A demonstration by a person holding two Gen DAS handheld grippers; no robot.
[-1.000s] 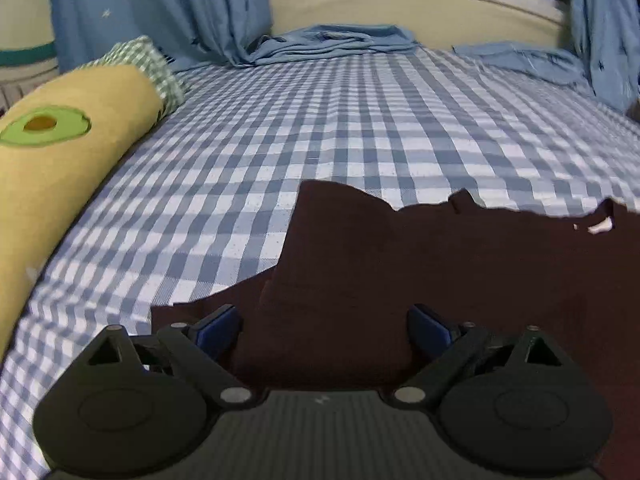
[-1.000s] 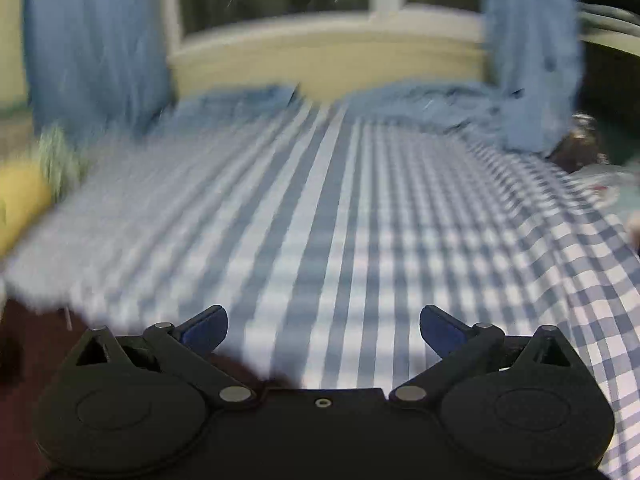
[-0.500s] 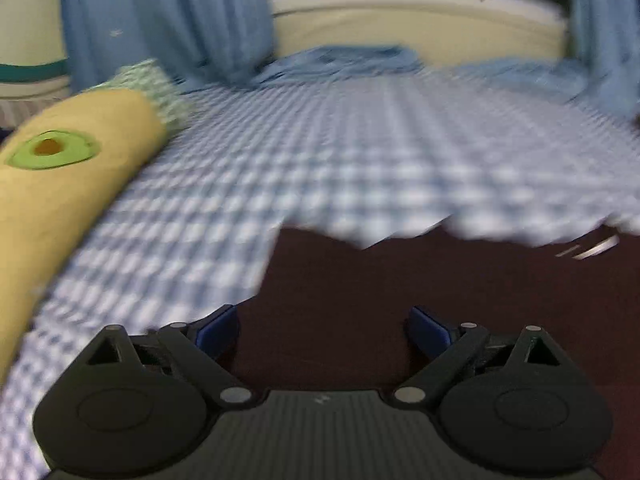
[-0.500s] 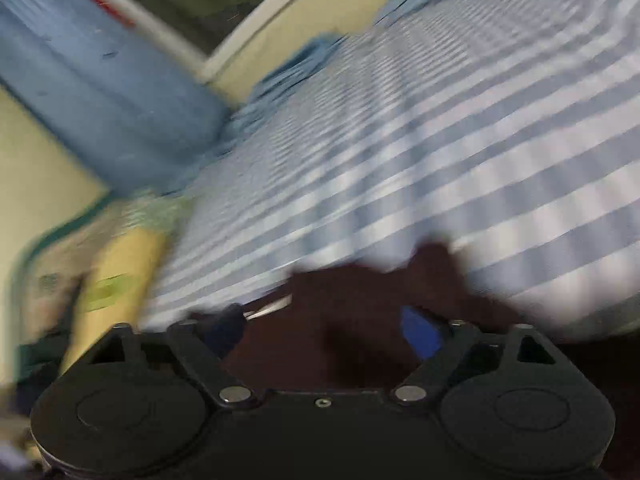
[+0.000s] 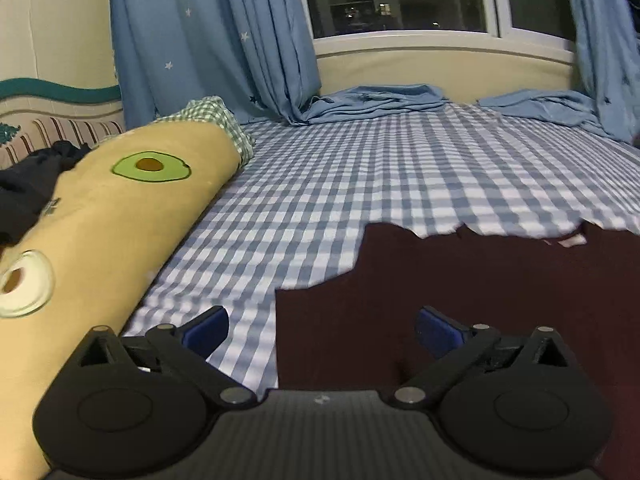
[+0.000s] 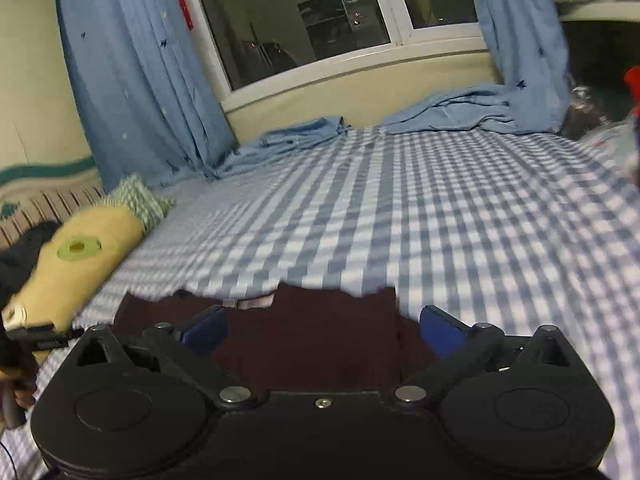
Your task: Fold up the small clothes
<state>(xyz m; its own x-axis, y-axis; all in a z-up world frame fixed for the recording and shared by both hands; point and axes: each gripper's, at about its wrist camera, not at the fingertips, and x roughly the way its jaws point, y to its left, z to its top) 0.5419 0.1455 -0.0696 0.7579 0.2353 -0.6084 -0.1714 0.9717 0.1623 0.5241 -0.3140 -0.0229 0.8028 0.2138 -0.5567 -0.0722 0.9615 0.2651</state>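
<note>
A dark maroon garment (image 5: 472, 280) lies flat on the blue checked bed sheet (image 5: 360, 168). In the left wrist view my left gripper (image 5: 322, 330) is open and empty, straddling the garment's left edge. In the right wrist view the same garment (image 6: 312, 340) lies under my right gripper (image 6: 320, 330), which is open and empty over its far edge. A white label (image 6: 250, 303) shows at the neckline.
A long yellow avocado-print pillow (image 5: 100, 232) lies along the left side of the bed, with dark clothing (image 5: 28, 188) beside it. Blue curtains (image 5: 208, 40) pool at the bed's far end under the window. The left gripper's body (image 6: 40, 338) shows at the right wrist view's left edge.
My left gripper shifted left, so the garment's left edge now sits between its fingers. My right gripper swung over from bare sheet to the garment's far edge. Both stayed open.
</note>
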